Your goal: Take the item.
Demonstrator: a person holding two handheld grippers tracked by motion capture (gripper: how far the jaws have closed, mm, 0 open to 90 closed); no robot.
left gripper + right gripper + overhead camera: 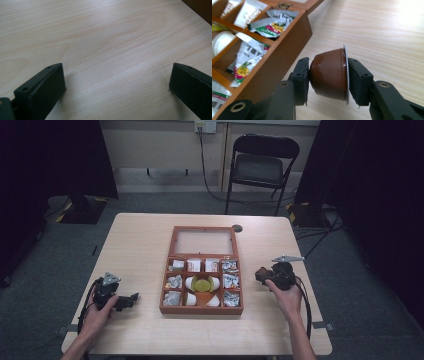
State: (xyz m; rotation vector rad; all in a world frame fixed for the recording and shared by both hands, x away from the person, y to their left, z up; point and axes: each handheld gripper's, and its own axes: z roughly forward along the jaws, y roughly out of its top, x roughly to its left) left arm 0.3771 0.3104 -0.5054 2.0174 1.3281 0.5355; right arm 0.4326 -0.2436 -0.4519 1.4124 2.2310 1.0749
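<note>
My right gripper (328, 66) is shut on a brown coffee capsule (328, 80), pads on its base and its foil-lidded rim. It hangs low over the table, just right of the wooden compartment box (274, 65). In the high view the right gripper (260, 274) sits beside the box (200, 311), which holds sachets (230, 281), white capsules (192, 299) and a yellow-green one (202, 283). My left gripper (133, 297) rests on the table left of the box. Its jaws (117, 67) stand wide open over bare wood with nothing between them.
The box's glazed lid (203, 241) lies open flat toward the far side. A round cable hole (237, 228) is in the tabletop (140, 245) behind it. A folding chair (262, 162) stands beyond the table. A box corner (200, 7) shows at the left gripper view's top right.
</note>
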